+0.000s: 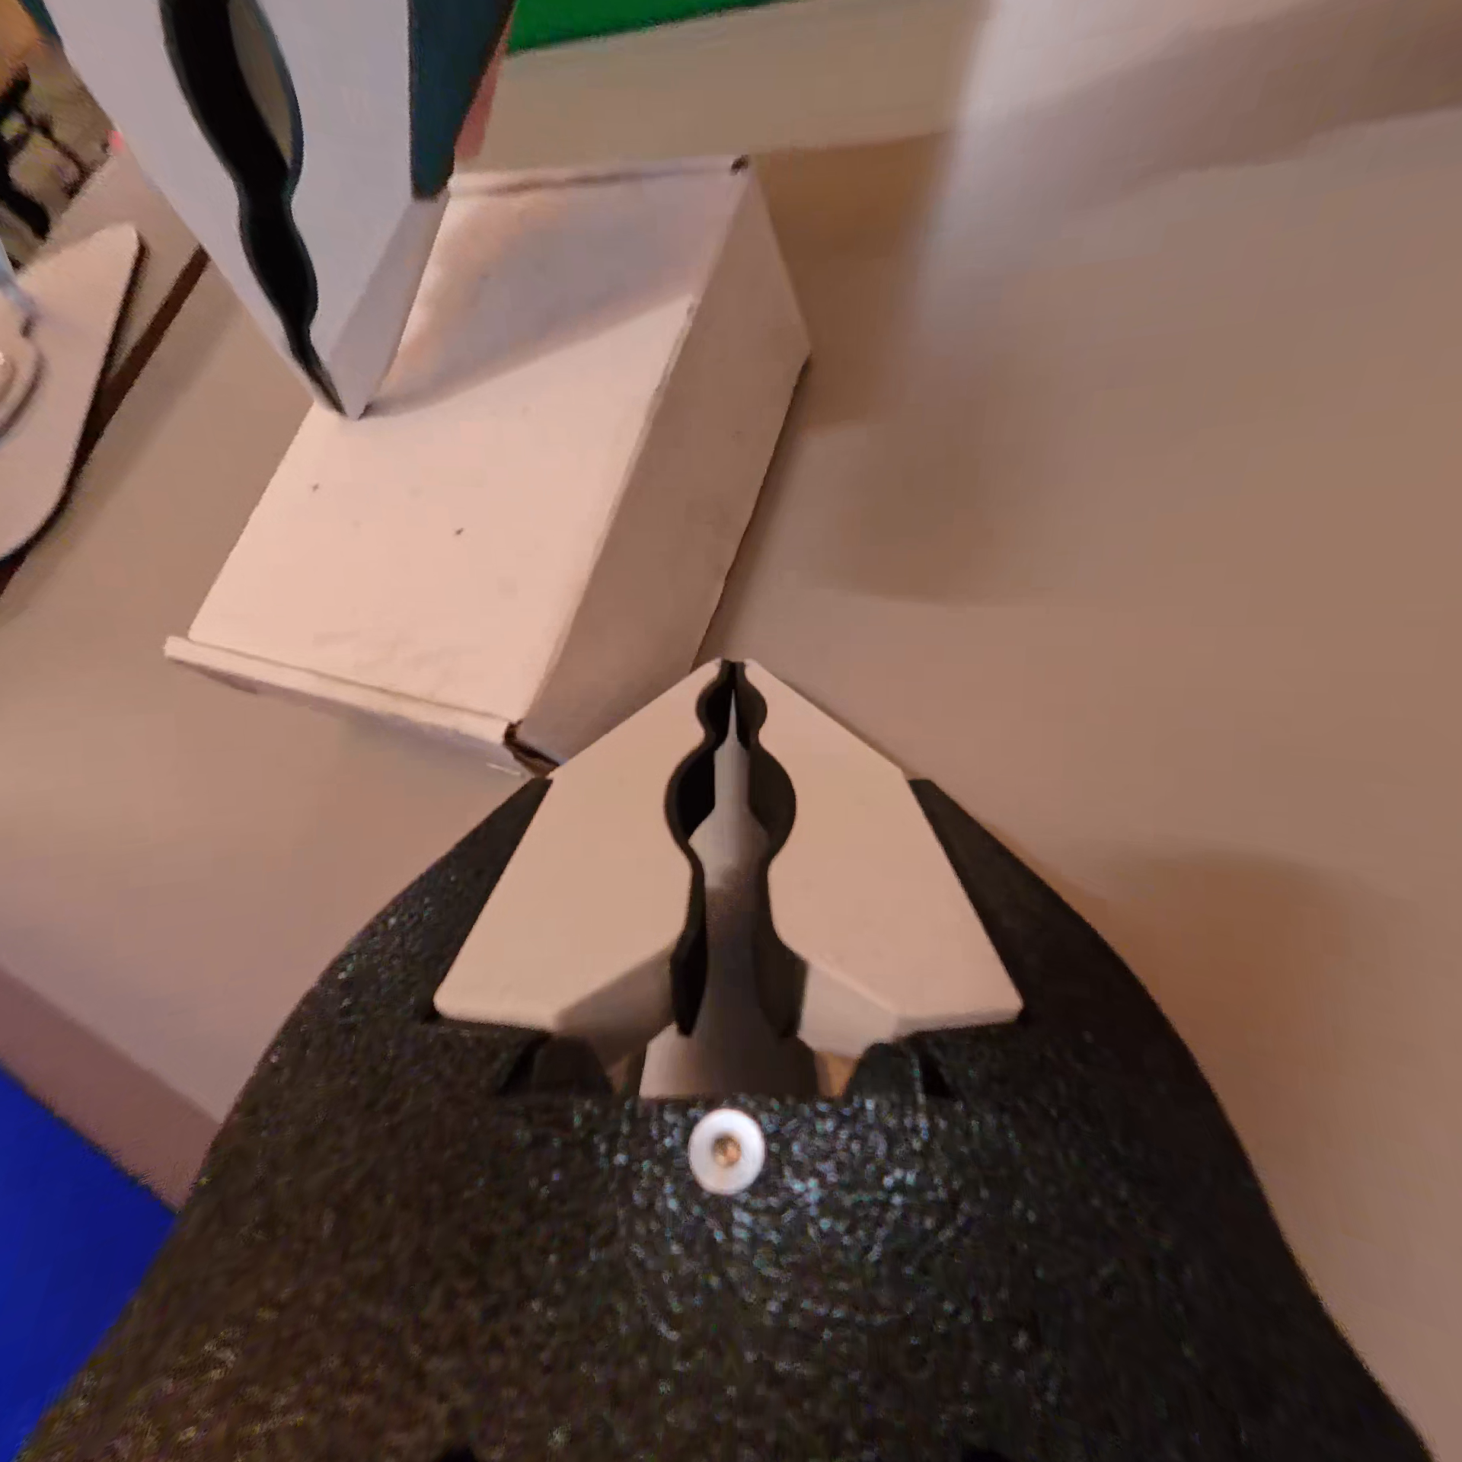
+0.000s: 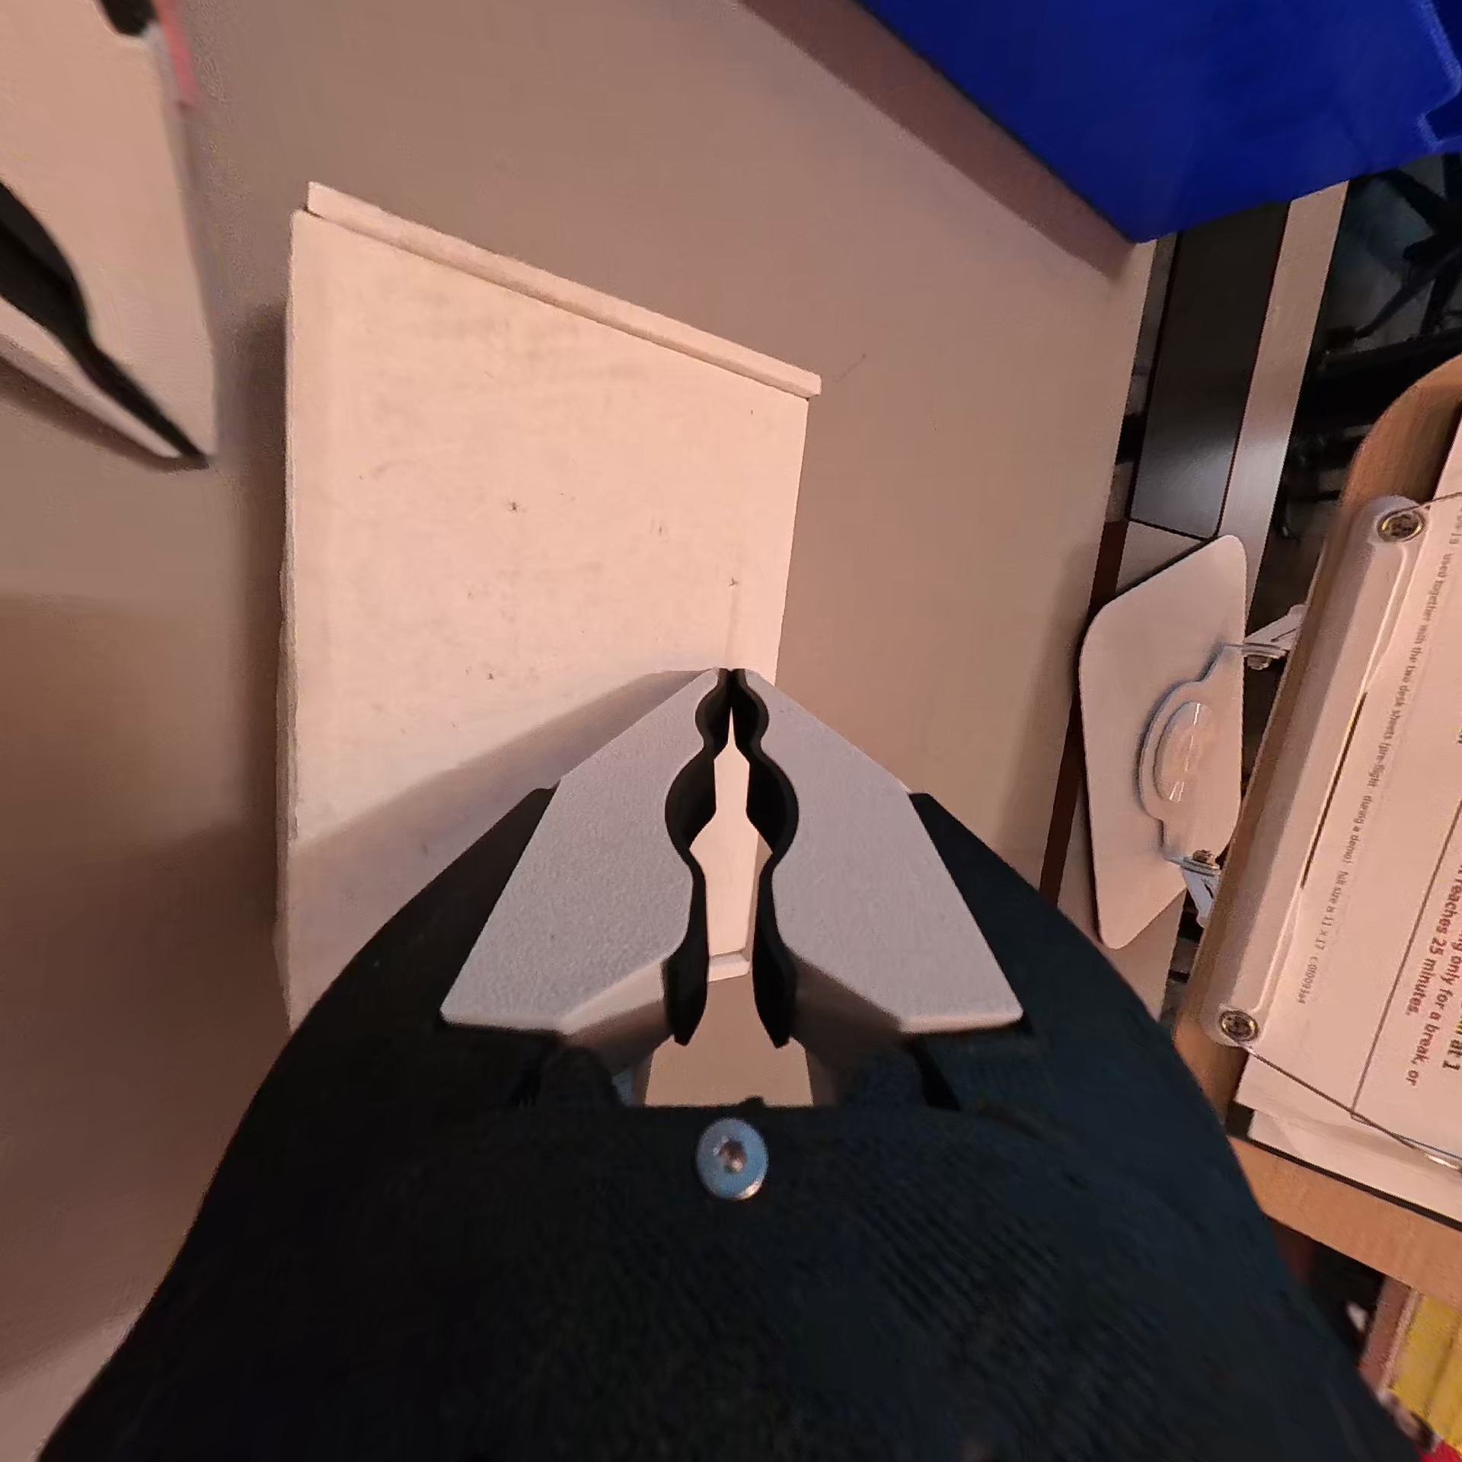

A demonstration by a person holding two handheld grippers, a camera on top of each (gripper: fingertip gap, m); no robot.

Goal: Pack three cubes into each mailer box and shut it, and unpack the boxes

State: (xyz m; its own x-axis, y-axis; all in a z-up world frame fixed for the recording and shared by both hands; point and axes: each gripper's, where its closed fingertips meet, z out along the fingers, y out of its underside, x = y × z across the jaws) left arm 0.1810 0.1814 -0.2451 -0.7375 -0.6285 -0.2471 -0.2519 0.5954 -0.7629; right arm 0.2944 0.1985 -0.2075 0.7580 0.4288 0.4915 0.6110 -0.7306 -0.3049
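Beige bench [image 1: 1107, 475] is seen carrying one white mailer box [image 1: 490, 506], lid down and judged packed or awaiting unpacking, no cubes visible; left tongs [image 1: 732, 672] and right tongs [image 2: 728, 680] are pinched together, holding nothing.

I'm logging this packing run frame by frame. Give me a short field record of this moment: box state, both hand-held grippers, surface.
mailer box: white mailer box, lid closed, flat on table
left hand-held gripper: shut, empty, just beyond the box's near corner
right hand-held gripper: shut, empty, tips over the box lid; contact unclear
cubes: none visible
surface: beige table
nearby: blue bin at table edge
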